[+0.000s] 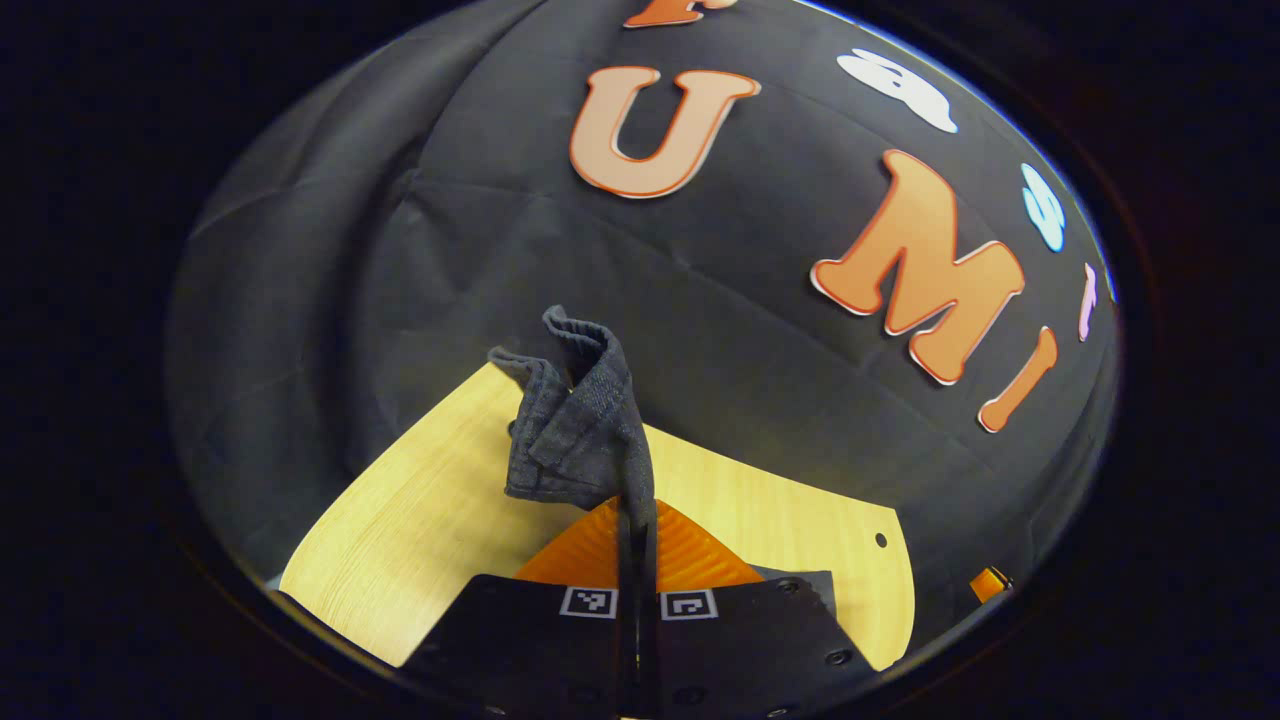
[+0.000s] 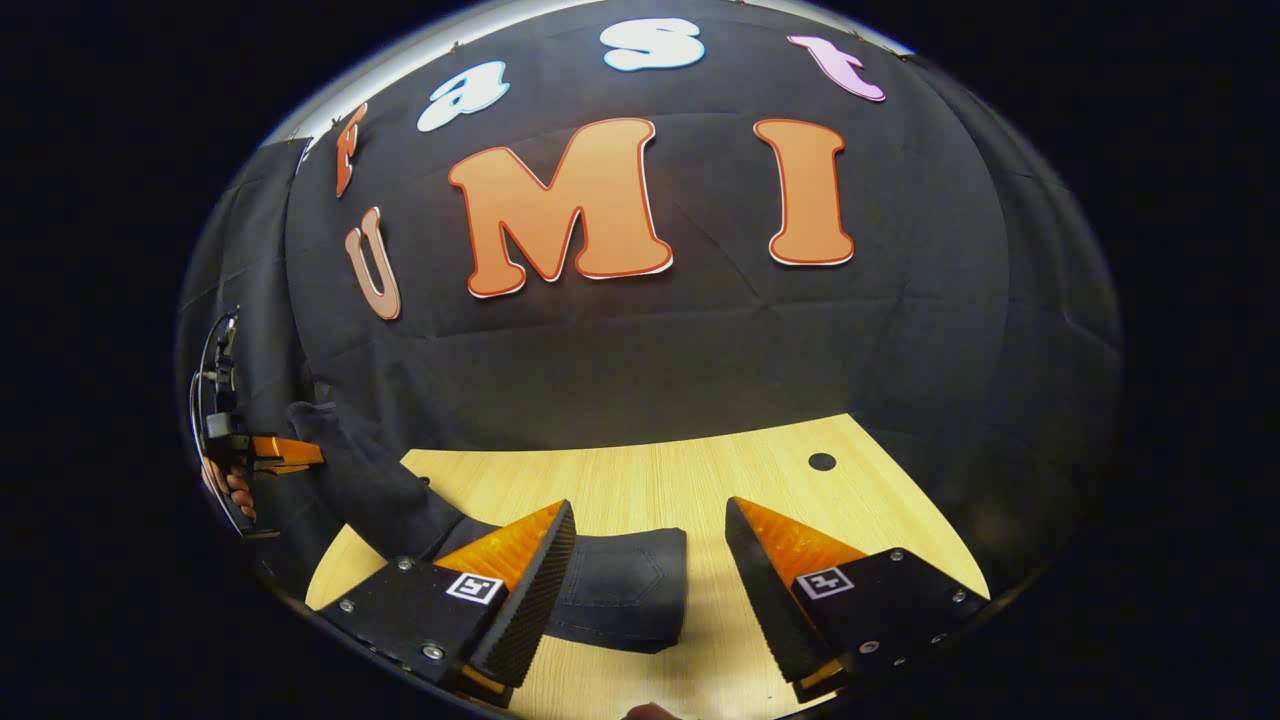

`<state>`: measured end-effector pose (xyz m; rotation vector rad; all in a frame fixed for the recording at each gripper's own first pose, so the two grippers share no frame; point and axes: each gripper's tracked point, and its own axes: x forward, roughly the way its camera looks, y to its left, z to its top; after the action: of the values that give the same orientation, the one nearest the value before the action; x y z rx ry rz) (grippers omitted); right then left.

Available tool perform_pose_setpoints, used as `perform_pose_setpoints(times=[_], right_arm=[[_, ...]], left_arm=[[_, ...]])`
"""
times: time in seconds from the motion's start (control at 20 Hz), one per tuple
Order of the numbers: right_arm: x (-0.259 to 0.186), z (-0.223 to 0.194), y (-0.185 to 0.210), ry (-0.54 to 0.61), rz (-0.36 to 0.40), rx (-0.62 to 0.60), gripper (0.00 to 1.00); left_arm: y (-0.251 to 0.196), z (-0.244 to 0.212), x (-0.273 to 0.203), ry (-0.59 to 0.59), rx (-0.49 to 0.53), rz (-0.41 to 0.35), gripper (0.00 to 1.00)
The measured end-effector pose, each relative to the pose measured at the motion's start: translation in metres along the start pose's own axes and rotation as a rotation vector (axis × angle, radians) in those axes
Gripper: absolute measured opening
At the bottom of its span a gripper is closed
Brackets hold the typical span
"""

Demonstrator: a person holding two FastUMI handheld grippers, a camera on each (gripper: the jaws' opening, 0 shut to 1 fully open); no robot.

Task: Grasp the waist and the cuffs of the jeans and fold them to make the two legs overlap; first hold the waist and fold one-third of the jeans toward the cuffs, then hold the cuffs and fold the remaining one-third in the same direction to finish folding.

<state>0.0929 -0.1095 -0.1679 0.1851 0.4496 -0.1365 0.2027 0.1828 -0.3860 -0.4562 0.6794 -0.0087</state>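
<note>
Dark denim jeans (image 1: 580, 420), seen in the left gripper view: a bunched end of the fabric stands up out of my left gripper (image 1: 637, 520), whose two fingers are pressed together w/ the cloth pinched between them, so that end is lifted off the table (image 1: 420, 530). I can't tell whether it's a cuff or the waist. In the right gripper view the jeans (image 2: 620, 585) run from that raised end, at far left, down in a long drape to the light wood table (image 2: 700, 480), where a flat part w/ a stitched back pocket lies just ahead of my right gripper (image 2: 650, 570). That gripper's fingers are spread wide apart w/ nothing between them; the left-hand finger overlaps the pocket part in the picture, contact unclear. The other finger is over bare tabletop. Far left in the same view is my left gripper (image 2: 285, 453), held by a hand (image 2: 235, 490), up above table level w/ the denim hanging from it. A small dark round hole (image 2: 822, 461) sits in the tabletop toward the back right. Black cloth wall (image 2: 700, 340) behind everything.
</note>
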Motion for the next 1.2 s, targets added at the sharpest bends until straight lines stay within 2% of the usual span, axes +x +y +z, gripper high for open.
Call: perform_pose_setpoints(times=[0.2, 0.5, 0.85, 1.2], right_arm=[[0.005, 0.001, -0.016, 0.0, 0.008, 0.009, 0.91], [0.014, 0.001, -0.043, 0.014, 0.025, 0.025, 0.91], [0.023, -0.009, -0.074, 0.042, 0.037, 0.041, 0.92], [0.028, -0.021, -0.101, 0.072, 0.037, 0.046, 0.93]], left_arm=[[-0.065, -0.011, 0.0, 0.017, 0.079, -0.062, 0.01], [-0.149, -0.041, 0.012, 0.056, 0.213, -0.104, 0.03], [-0.215, -0.093, 0.029, 0.136, 0.337, -0.16, 0.01], [-0.255, -0.161, 0.047, 0.24, 0.463, -0.223, 0.01]])
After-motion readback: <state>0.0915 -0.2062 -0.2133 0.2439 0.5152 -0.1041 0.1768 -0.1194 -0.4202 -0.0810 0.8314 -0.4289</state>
